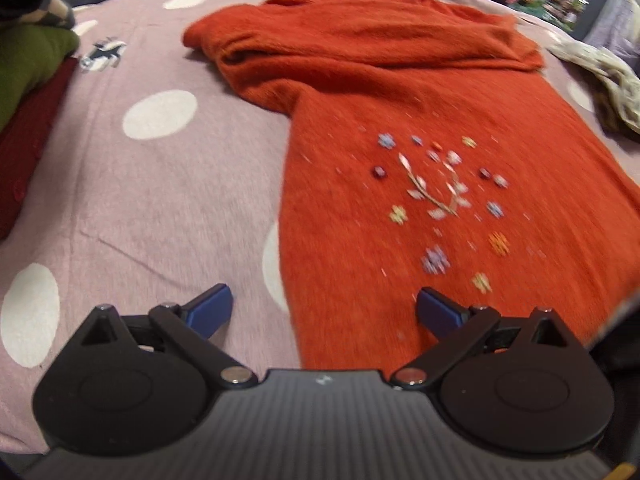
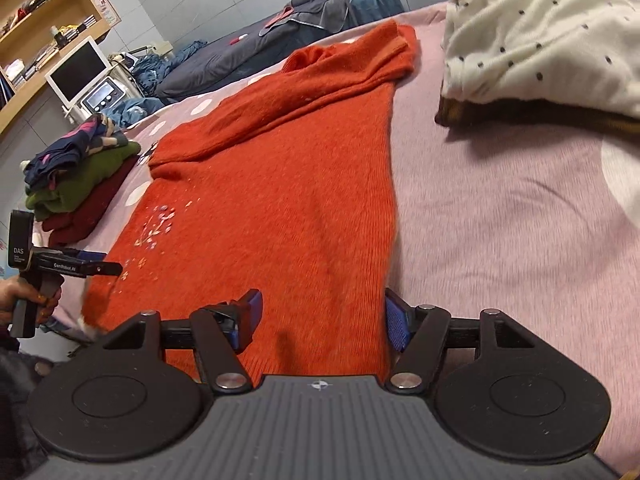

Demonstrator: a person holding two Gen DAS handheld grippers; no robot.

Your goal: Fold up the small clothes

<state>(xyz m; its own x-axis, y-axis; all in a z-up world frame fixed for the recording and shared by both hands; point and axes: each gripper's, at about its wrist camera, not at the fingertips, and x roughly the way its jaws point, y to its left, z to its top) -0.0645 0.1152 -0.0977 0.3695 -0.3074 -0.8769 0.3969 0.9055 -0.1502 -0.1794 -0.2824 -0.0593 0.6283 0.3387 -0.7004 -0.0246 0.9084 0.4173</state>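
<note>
An orange knit sweater [image 1: 420,120] with small flower embroidery lies flat on the pink dotted bedspread [image 1: 160,184], its sleeves folded across its far end. It also shows in the right wrist view [image 2: 288,200]. My left gripper [image 1: 324,312] is open and empty, straddling the sweater's left side edge near the hem. My right gripper [image 2: 320,320] is open and empty over the hem's right corner, one finger on each side of the sweater's right edge. The left gripper also shows in the right wrist view [image 2: 100,266], at the sweater's near left corner.
A stack of folded clothes [image 2: 80,184], green over dark red, sits at the left of the bed. A cream dotted garment [image 2: 540,40] lies at the far right. Shelves and a monitor [image 2: 78,70] stand beyond the bed.
</note>
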